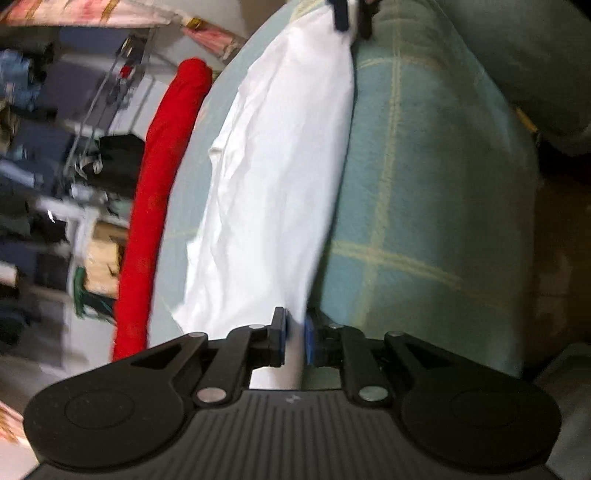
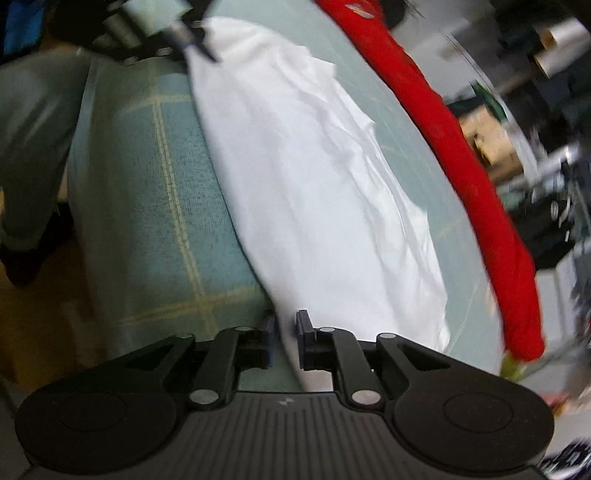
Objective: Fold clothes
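Observation:
A white garment (image 1: 280,166) (image 2: 314,184) lies as a long folded strip on a teal plaid cover (image 1: 424,203) (image 2: 147,203). My left gripper (image 1: 295,334) stands at one end of the strip, jaws slightly apart, the white edge running between them without being pinched. My right gripper (image 2: 286,339) is at the opposite end, also slightly apart with the cloth edge in the gap. Each gripper shows small and blurred at the far end of the other's view: the right gripper (image 1: 353,18), the left gripper (image 2: 194,42).
A rolled red garment (image 1: 159,192) (image 2: 461,147) lies along the far side of the cover, beside the white one. Beyond it stand cluttered racks and boxes (image 1: 55,147) (image 2: 535,166). A grey-green shape, perhaps a trouser leg (image 2: 33,147), stands by the near edge over brown floor (image 1: 561,258).

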